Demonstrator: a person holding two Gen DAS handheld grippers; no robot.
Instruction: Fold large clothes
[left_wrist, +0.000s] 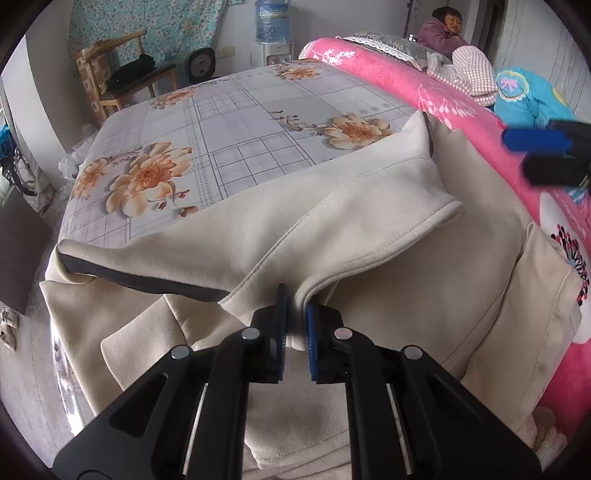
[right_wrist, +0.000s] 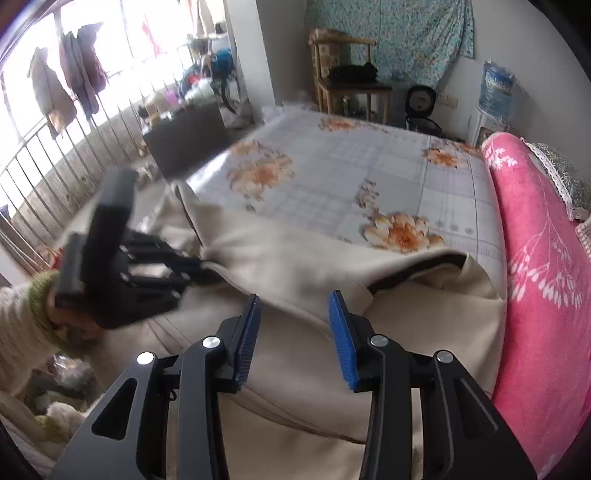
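A large cream coat (left_wrist: 369, 229) with a dark grey lining lies across the near end of the bed; it also shows in the right wrist view (right_wrist: 295, 266). My left gripper (left_wrist: 295, 295) is shut on a folded hem of the coat and holds it up a little. It shows blurred at the left of the right wrist view (right_wrist: 199, 271). My right gripper (right_wrist: 293, 301) is open and empty, hovering over the coat near its dark-lined edge. Its fingertips (left_wrist: 532, 140) show at the right edge of the left wrist view.
The bed has a grey checked sheet with orange flowers (left_wrist: 229, 140). A pink quilt (right_wrist: 543, 258) lies along the right side. A wooden chair (left_wrist: 122, 81), a water dispenser (left_wrist: 273, 33) and a seated person (left_wrist: 443, 29) are beyond. A railing (right_wrist: 55, 177) stands at left.
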